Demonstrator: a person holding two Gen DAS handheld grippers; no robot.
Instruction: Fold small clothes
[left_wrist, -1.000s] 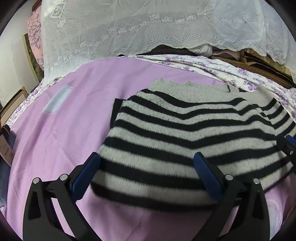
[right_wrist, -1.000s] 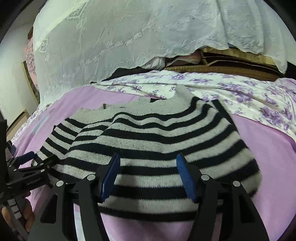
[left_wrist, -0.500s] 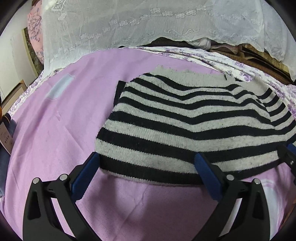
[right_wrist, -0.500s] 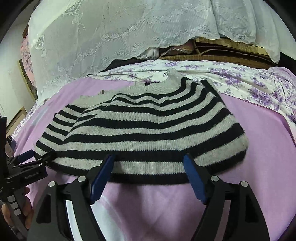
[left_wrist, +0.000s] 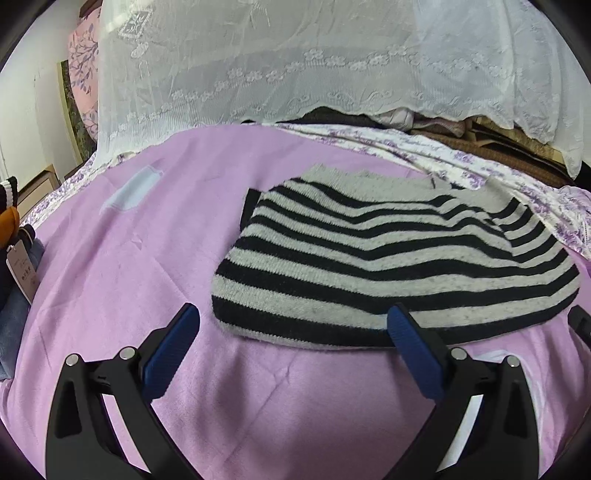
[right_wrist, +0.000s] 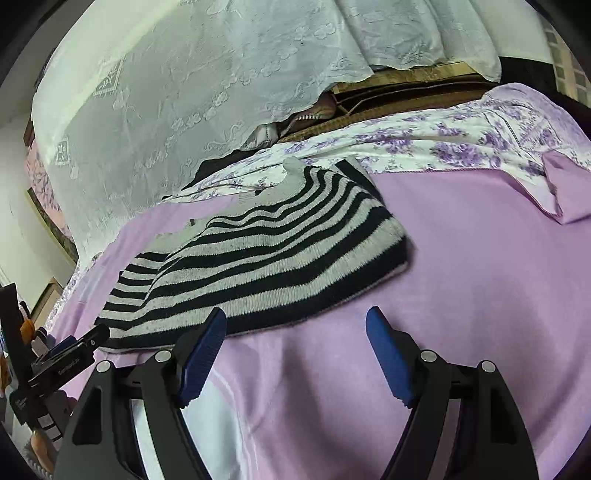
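Striped sweater (left_wrist: 388, 258) lies folded on purple bed cover (left_wrist: 147, 258), hem edge near me. My left claw (left_wrist: 291, 350) and right claw (right_wrist: 295, 350) both released, empty, clear of fabric so fold stays undisturbed.

Both wrist views look down (close) at one sweater (left_wrist: 388, 266).

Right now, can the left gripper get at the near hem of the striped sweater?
Probably yes: the left gripper is open, the striped sweater lies flat on the purple sheet just ahead, and nothing sits between them.
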